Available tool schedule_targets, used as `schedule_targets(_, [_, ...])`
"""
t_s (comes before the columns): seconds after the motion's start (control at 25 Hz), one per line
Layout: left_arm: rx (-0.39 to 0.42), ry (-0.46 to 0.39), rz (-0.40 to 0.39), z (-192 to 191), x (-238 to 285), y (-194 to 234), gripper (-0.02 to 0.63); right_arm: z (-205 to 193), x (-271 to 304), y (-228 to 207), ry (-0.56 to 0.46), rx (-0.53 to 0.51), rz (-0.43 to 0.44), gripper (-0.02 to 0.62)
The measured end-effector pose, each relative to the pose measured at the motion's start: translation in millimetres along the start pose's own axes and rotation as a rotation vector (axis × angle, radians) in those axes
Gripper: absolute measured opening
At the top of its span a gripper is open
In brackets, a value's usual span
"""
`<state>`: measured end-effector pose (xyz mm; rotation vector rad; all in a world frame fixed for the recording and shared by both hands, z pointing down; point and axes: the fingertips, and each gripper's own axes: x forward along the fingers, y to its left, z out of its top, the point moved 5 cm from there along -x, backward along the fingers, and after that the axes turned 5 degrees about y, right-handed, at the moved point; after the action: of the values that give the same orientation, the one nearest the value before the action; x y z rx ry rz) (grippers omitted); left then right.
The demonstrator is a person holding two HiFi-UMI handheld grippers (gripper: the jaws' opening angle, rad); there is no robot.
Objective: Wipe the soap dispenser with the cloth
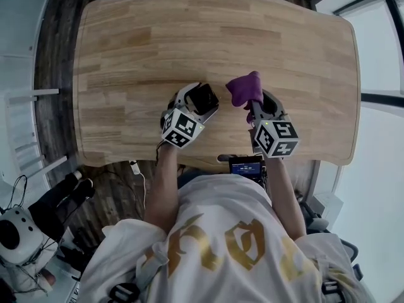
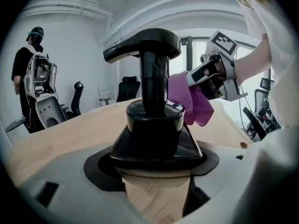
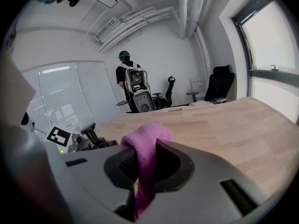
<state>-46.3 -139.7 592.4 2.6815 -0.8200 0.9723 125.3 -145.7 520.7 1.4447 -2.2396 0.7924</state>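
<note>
the soap dispenser [image 2: 153,125] is glossy black: a cone-shaped shoulder, a round collar, a straight neck and a flat pump head on top. it sits between the jaws of the left gripper [image 2: 156,174], which are closed on it just under the shoulder. its long axis stands upright in the left gripper view. the head view looks down almost onto the pump top, so it stands upright over the table [image 1: 189,36], and the spout points to the side away from the right gripper [image 2: 212,73]. below the shoulder a pale, wood-grained surface shows between the jaws; i cannot tell whether that is the bottle's lower body or the table, nor whether the base rests on the wood. the right gripper's jaws are pinched shut on the purple cloth [image 3: 145,146], a bunched fold of which sticks out ahead of the tips while a tail hangs down between them. the cloth hangs just beside the dispenser's neck, on the right gripper's side, partly behind it in the left gripper view. in the head view a strip of table shows between the two. beyond the grippers, across the table, a person [image 3: 132,90] stands turned away near some office chairs [image 3: 218,85].
</note>
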Motion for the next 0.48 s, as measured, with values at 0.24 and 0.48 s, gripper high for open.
schedule_targets(0.24, [0.013,-0.080,-0.062,28,-23,-4,0.364,0,-15,7,-0.033,-0.008,-0.012,0.034])
schedule_targets(0.48, [0.117,-0.078,-0.125,55,-38,-16,0.362,11,-35,22,-0.110,-0.050,0.005,0.034])
